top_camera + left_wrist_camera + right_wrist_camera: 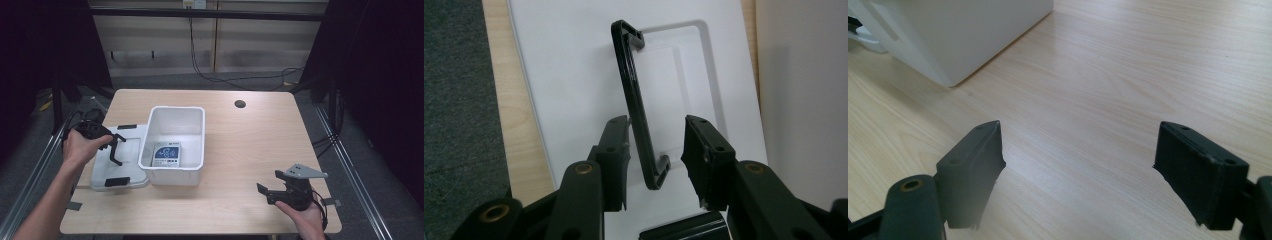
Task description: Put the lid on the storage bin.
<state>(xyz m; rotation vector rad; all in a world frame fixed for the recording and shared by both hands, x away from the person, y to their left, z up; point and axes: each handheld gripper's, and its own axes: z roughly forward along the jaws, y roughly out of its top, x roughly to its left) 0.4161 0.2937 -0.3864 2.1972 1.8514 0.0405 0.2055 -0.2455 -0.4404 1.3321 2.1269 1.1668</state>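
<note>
Lid (131, 150) lies flat on counter (250, 150), touching white bin (175, 145). Left tool (656, 150) straddles the lid's raised black handle (636, 105), one pad touching, the other clear. Right tool (1088, 170) gapes wide, empty, above bare counter.

Two black handheld grippers: the left gripper (116, 149) has a dark cable looping behind it, while the right gripper (267, 189) carries a grey three-cornered plate on top. Bare forearms, no sleeves. In the gripper views each has two blocky black jaws with ribbed pads on angled links, small screws in the pads and brass-coloured bushings at the pivots.
</note>
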